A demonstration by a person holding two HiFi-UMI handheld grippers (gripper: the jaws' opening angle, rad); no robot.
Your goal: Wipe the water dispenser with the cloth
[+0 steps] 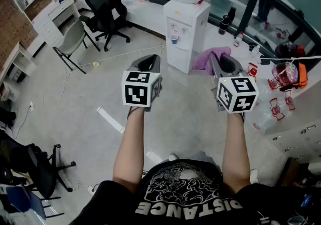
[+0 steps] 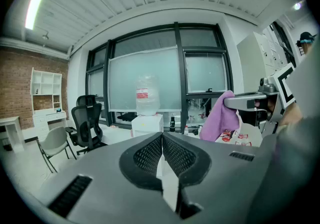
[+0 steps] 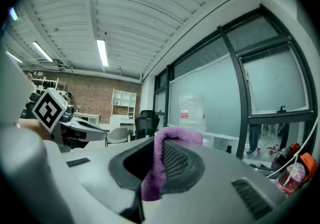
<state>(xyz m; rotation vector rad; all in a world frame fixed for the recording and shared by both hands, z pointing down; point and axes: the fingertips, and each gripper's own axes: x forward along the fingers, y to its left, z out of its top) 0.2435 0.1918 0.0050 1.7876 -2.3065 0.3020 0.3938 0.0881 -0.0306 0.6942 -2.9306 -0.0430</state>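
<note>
A white water dispenser (image 1: pixel 186 32) with a clear bottle on top stands by the window ahead; it also shows as the dispenser (image 2: pixel 147 124) in the left gripper view and behind the cloth as the bottle (image 3: pixel 192 112). My right gripper (image 1: pixel 219 62) is shut on a purple cloth (image 1: pixel 204 60), which hangs from its jaws short of the dispenser's right side. The cloth (image 3: pixel 159 160) drapes between the right jaws. My left gripper (image 1: pixel 148 62) is shut with nothing in it, held level with the right one, left of the dispenser.
Black office chairs (image 1: pixel 107 6) and a grey chair (image 1: pixel 72 38) stand to the left. A white shelf unit (image 1: pixel 42 3) lines the brick wall. A counter at right holds bottles (image 1: pixel 226 19) and red items (image 1: pixel 286 76). A white strip (image 1: pixel 110 119) lies on the floor.
</note>
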